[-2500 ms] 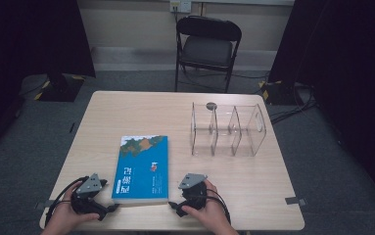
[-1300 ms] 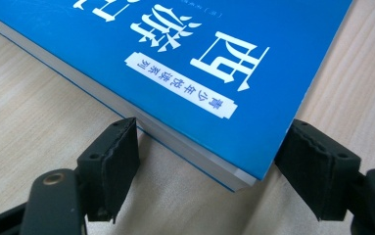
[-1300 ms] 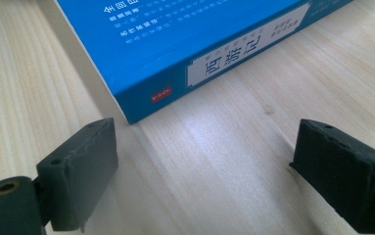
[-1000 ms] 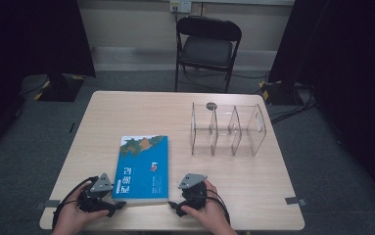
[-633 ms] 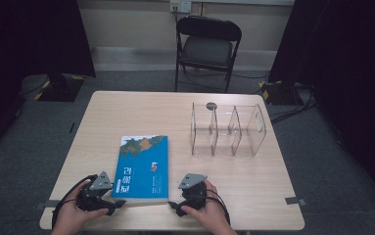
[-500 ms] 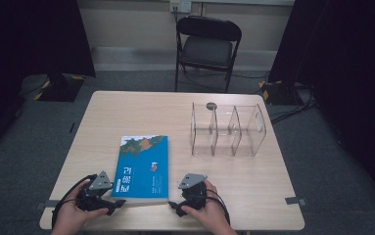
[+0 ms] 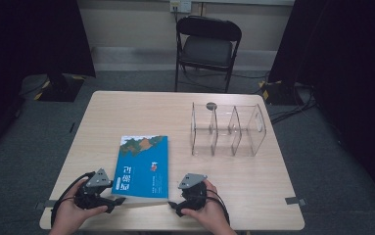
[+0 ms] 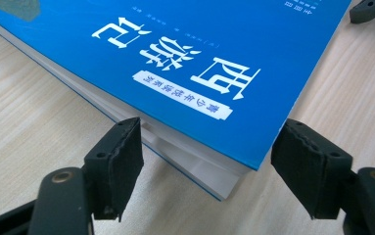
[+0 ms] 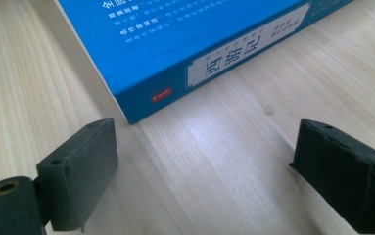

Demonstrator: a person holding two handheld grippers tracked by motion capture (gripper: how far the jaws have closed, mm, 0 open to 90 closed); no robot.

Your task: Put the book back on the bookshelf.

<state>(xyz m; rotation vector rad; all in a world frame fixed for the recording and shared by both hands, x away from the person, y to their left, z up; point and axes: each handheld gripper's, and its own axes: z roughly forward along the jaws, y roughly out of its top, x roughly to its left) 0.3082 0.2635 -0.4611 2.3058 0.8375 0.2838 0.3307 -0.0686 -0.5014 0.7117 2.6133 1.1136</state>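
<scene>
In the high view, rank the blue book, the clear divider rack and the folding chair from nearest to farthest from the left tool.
1. Blue book: right beside the left tool, its near corner between the open jaws.
2. Clear divider rack: farther up the table, on the right.
3. Folding chair: beyond the table's far edge.

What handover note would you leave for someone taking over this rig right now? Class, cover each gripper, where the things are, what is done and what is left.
Left gripper: jaws open, standing either side of the near left corner of the blue book; they have just been closing a little, but the pads do not press on it yet.
Right gripper: jaws open, nothing between them, just off the book's near right corner.
The book lies flat on the table. The clear divider rack stands at the far right, with nothing in its slots.
Done: both grippers brought up to the book.
Left: probably grip the book, lift it and stand it in the rack.
</scene>
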